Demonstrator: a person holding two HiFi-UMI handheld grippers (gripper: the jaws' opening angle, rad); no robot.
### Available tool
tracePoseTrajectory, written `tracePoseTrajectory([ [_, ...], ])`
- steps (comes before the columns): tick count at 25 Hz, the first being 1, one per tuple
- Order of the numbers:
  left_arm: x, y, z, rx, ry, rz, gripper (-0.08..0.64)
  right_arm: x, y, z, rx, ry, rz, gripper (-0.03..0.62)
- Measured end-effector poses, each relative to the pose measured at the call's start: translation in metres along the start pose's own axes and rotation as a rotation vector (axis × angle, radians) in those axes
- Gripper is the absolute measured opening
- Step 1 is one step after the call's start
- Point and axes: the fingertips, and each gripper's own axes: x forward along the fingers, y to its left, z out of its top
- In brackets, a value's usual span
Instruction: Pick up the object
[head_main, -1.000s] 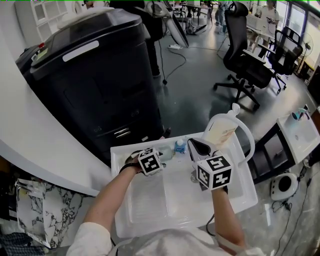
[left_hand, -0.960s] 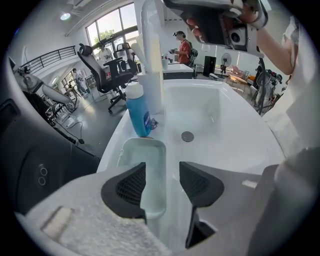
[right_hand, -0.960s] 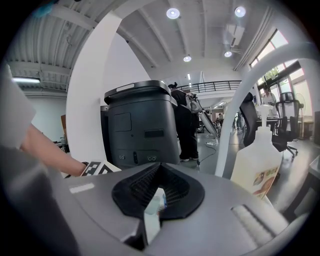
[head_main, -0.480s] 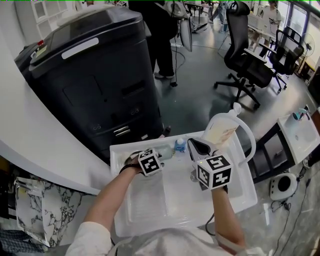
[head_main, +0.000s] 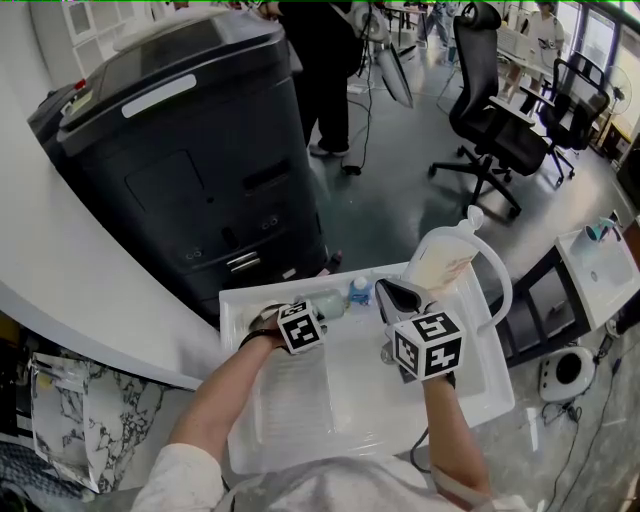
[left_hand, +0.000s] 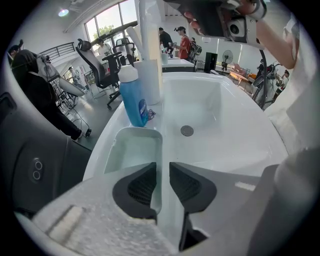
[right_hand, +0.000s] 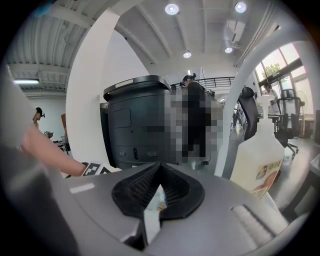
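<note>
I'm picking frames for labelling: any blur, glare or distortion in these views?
Head view: sharp, evenly lit, fisheye bows the sink edges. Left gripper view: dark round vignette, blue bottle crisp, sink pale and low-contrast. Right gripper view: mosaic patch mid-frame, bright windows at right.

A large black machine (head_main: 190, 150) stands just beyond the white sink (head_main: 492, 395), a black office chair (head_main: 492, 135) farther off.
</note>
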Motion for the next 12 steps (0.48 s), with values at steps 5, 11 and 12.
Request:
tracePoseTrajectory([
  [5, 0.0000, 0.0020, -0.0002, 0.014, 0.009, 0.018, 0.053, -0.0015, -0.0038, 0.0014, 0.004, -0.008, -0.009, 0.005],
  [11, 0.0000, 0.0012, -0.0008, 0.021, 0.017, 0.016, 0.015, -0.0017, -0.0030, 0.0007, 0.005, -0.006, -0.005, 0.005],
  [12, 0.0001, 0.0011, -0.0014, 0.018, 0.019, 0.015, 0.015, -0.0019, -0.0027, 0.0006, 0.005, -0.007, -0.005, 0.005],
])
